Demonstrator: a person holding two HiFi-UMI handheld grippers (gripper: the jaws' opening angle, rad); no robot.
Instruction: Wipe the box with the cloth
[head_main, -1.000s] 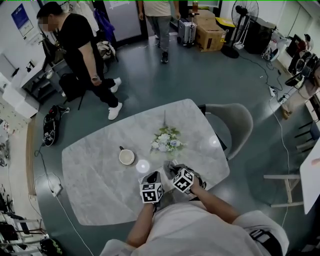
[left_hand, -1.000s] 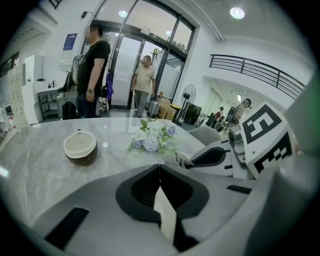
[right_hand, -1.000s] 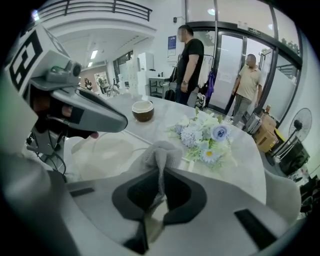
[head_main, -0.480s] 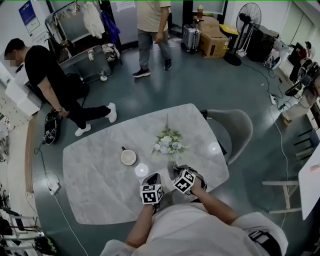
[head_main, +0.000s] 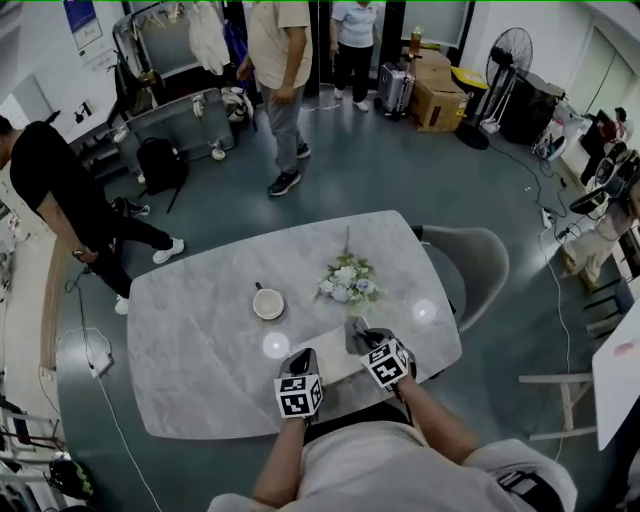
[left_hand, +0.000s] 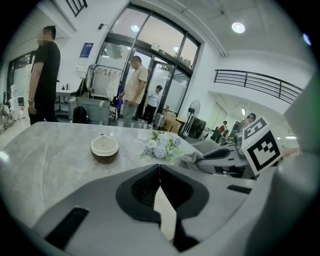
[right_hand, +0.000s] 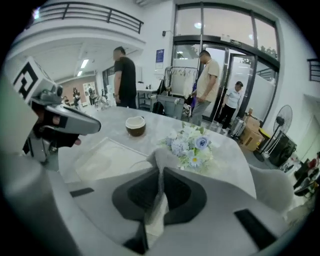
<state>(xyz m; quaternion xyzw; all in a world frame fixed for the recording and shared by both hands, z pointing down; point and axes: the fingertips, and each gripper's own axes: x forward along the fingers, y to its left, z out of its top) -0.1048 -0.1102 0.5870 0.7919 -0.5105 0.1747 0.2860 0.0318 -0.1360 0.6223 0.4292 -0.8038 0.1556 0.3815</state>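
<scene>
Wiping is judged barely begun: the cloth (right_hand: 163, 157) is clamped in the right tool (right_hand: 160, 172) and held just beside the flat pale box (right_hand: 102, 157) lying on the desk (head_main: 190, 330), w/ the box top not yet covered. The left tool (left_hand: 160, 170) is closed on a thin pale edge, prob. the box's. Counted: 1 box, 1 cloth, 2 tools, 1 cup (head_main: 267, 302), 1 flower bunch (head_main: 345, 282).

Cup (head_main: 267, 303), flower bouquet (head_main: 346, 281), marble table (head_main: 190, 370), chair (head_main: 480, 255)

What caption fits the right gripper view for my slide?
Right tool pinching the cloth near the box, flowers and cup beyond.
</scene>
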